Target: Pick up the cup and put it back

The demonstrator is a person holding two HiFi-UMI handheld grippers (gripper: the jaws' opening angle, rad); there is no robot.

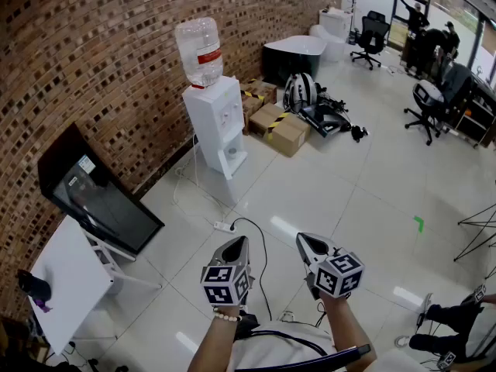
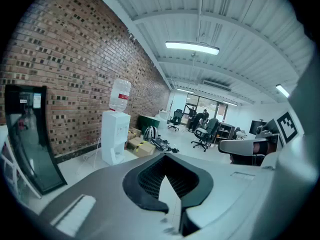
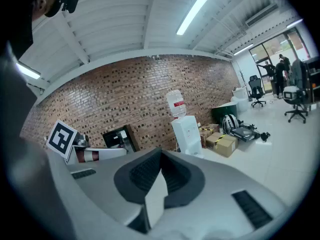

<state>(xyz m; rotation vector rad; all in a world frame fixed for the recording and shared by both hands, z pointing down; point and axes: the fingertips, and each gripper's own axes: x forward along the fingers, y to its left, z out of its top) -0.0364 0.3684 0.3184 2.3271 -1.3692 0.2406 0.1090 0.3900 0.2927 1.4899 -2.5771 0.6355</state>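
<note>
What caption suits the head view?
Left gripper and right gripper, both shut, face a water dispenser beside a brick wall.

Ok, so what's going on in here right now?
A person holds a gripper in each hand, both aimed roughly toward the water dispenser by the brick wall. The left gripper and the right gripper are shut with nothing between the jaws. No cup shows in any view, so nothing is being handled.
</note>
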